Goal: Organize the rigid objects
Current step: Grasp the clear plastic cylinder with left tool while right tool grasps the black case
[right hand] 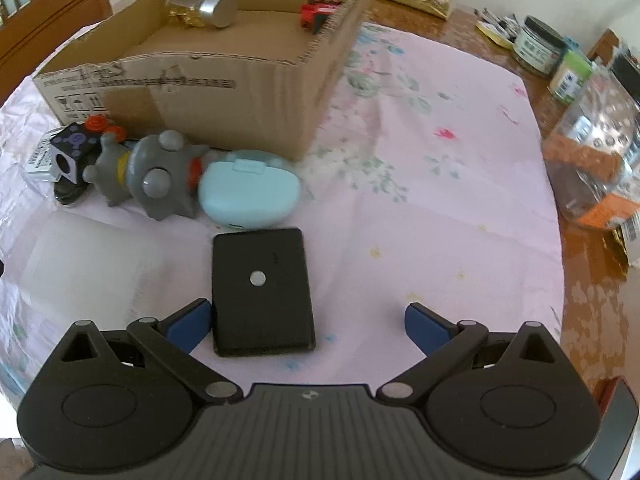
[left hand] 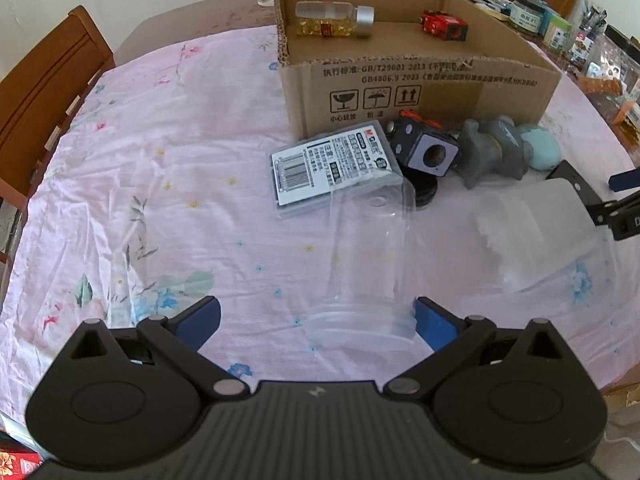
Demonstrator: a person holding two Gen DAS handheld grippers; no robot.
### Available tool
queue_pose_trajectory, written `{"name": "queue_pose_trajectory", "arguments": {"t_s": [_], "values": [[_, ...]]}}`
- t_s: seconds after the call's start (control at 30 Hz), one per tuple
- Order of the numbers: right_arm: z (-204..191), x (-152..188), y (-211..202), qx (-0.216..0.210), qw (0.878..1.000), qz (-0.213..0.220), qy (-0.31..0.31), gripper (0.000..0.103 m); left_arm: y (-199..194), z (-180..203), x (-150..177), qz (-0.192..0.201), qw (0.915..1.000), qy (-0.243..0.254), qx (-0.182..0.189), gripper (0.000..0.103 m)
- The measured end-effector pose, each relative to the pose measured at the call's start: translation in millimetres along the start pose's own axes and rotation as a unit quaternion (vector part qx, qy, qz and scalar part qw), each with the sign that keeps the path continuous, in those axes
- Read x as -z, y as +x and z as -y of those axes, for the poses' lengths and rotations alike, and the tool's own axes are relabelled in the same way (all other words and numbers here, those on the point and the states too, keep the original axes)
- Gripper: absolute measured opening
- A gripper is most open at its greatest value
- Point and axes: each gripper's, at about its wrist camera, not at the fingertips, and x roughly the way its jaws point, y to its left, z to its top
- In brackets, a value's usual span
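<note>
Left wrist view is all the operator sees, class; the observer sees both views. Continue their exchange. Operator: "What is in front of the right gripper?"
Observer: A black flat case lies between the fingers of the open right gripper, next to its left finger.
Operator: Any marking on it?
Observer: A small silver dot sits on its top face.
Operator: And the light blue case?
Observer: The light blue case has a small tab on its lid and lies just beyond the black one.

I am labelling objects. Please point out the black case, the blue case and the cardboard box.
black case [right hand: 262, 292], right wrist view, top face
blue case [right hand: 250, 190], right wrist view, lid
cardboard box [left hand: 420, 92], left wrist view, front wall
</note>
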Motion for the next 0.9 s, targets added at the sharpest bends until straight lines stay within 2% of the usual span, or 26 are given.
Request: {"name": "queue_pose_trajectory", "arguments": {"t_s": [0.17,0.4,0.6,0.7,0.83,0.9], "values": [[13,-1,1,0.007,1.000,-0.005,0.008,0.103,-1,-6,4,-0.011,0.9998,-0.016,-0.006,0.102],[34,1,3,0.011,0.999,-0.008,0.031,0.103,-2,-29,8,-0.022,0.9978,-0.047,-0.042,0.102],[46,1,1,0.047,0.998,-0.004,0.042,0.103,5,-46,-1,-0.012,0.9941,-0.072,-0.080,0.102],[47,-1,-2,0.037,0.998,-0.002,0.048,0.103,7,-46,-3,-0.011,0.9941,-0.084,-0.068,0.102],[39,-5,-5,-0.011,0.998,0.003,0.054,0.103,6,-31,2,-0.010,0.9962,-0.086,-0.009,0.102],[32,-7,-2,-0.022,0.998,0.000,0.055,0.103,8,-21,4,-0.009,0.9959,-0.090,0.005,0.102]]}}
